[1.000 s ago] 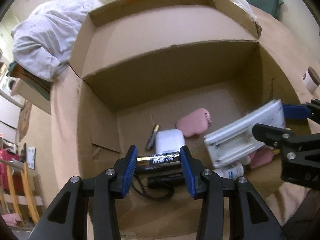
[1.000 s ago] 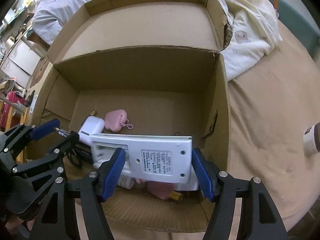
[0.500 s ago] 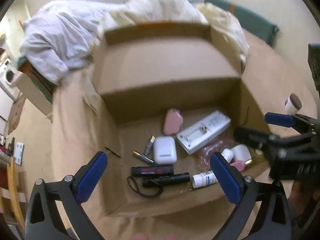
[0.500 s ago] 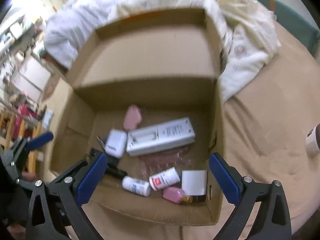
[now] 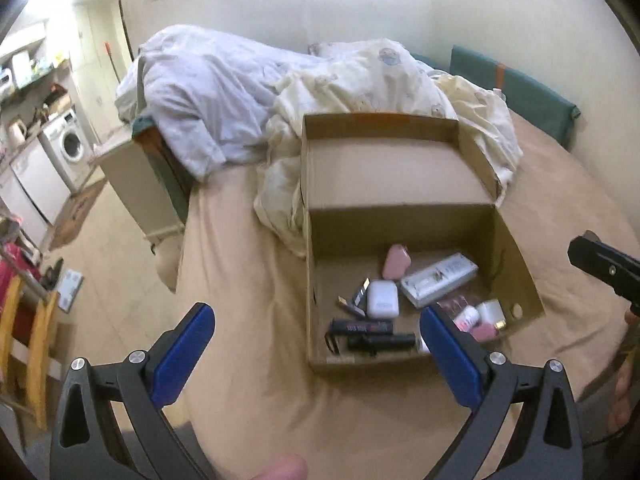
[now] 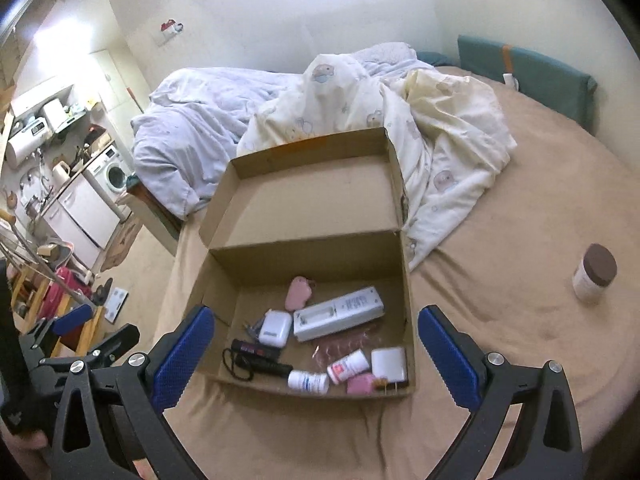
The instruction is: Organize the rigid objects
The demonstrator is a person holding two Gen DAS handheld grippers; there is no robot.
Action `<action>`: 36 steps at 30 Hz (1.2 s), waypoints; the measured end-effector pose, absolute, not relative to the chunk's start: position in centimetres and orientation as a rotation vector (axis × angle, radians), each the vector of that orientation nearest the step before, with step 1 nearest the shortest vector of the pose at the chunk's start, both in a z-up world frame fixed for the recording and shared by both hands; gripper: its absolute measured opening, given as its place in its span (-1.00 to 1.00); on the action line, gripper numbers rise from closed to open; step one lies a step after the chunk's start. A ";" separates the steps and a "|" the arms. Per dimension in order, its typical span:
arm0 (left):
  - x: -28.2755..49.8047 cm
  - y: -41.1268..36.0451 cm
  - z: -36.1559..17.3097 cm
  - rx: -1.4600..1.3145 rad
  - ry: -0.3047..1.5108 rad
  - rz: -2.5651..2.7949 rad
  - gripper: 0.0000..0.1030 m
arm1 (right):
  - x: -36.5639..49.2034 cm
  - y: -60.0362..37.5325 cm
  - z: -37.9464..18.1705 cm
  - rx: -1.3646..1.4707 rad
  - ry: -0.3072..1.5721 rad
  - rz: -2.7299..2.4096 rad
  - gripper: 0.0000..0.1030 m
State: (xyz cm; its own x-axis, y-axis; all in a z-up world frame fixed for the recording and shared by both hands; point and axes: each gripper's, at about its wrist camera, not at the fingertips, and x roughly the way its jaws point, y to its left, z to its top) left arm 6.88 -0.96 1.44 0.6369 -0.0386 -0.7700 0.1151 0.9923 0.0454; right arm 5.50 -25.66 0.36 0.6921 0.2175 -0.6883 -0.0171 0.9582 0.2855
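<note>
A tan-sheeted bed [image 6: 500, 320] with rumpled white and cream bedding [image 6: 360, 120] fills a small room. On it sits an open brown cardboard box [image 6: 406, 300], its lid flap folded back. Inside lie a long white remote control [image 6: 338, 314], a white earbud case [image 6: 274, 328], a pink heart-shaped pouch [image 6: 298, 293], a black flashlight [image 6: 260, 366] and small white bottles [image 6: 308, 382]. My left gripper [image 5: 316, 336] and right gripper [image 6: 316, 338] hang above the box's near edge, blue-padded fingers [image 6: 184, 354] spread wide, gripping nothing. A brown-lidded white jar [image 6: 594, 276] stands apart on the sheet.
</note>
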 end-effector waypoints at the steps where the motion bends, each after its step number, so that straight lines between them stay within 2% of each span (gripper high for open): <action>1: 6.4 -0.7 1.1 0.083 0.887 -0.091 0.99 | 4.9 -25.6 0.2 0.266 0.798 0.134 1.00; 13: 4.8 -0.7 -3.0 0.063 0.955 -0.103 0.99 | 0.8 -24.4 -4.8 0.205 0.804 0.090 1.00; 21: 5.3 -0.1 -3.1 0.036 0.941 -0.064 0.99 | 1.8 -25.7 -5.3 0.274 0.807 0.043 1.00; 36: 5.2 -0.4 -3.2 0.055 0.955 -0.080 0.99 | 1.9 -25.3 -5.3 0.240 0.810 0.029 1.00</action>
